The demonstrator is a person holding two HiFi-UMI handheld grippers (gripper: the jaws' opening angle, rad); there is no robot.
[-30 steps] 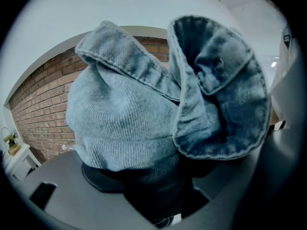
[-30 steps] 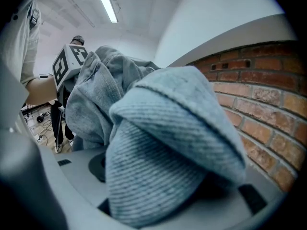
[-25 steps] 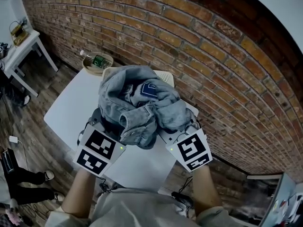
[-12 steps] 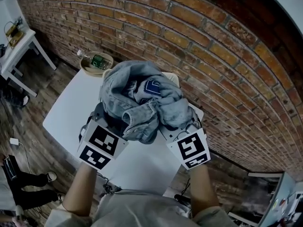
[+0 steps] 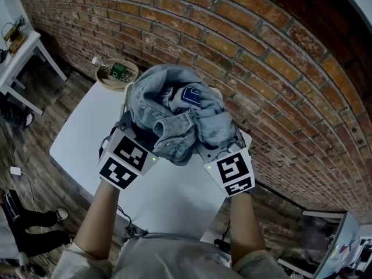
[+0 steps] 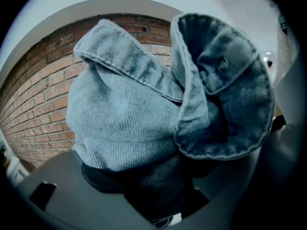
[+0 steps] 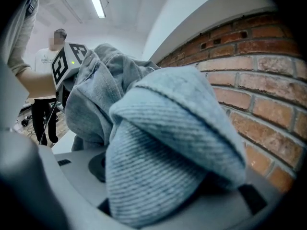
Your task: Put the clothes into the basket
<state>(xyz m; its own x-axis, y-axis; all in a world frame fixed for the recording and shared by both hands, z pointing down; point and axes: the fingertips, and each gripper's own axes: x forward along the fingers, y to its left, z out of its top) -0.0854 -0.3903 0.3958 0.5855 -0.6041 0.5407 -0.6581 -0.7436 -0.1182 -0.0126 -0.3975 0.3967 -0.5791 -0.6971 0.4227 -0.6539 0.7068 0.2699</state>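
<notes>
A crumpled bundle of light blue denim clothes (image 5: 177, 115) with a dark blue patch hangs over the far end of the white table (image 5: 81, 138). My left gripper (image 5: 138, 137) and right gripper (image 5: 220, 145) hold it from either side, fingertips buried in the cloth. In the left gripper view, denim (image 6: 129, 119) fills the space between the jaws, a buttoned flap (image 6: 225, 75) at the right. In the right gripper view, a thick fold of denim (image 7: 172, 152) is clamped between the jaws. Only a pale edge of the white basket (image 5: 127, 95) shows from under the bundle.
A shallow wooden bowl with a plastic bottle (image 5: 116, 72) sits at the table's far left corner. The brick wall (image 5: 261, 68) runs close behind the table. A small white side table (image 5: 20, 54) stands at the far left. A person (image 7: 45, 66) stands in the background of the right gripper view.
Both grippers have carried the denim bundle forward toward the wall and a little lower. It now covers the white basket, which showed behind it before.
</notes>
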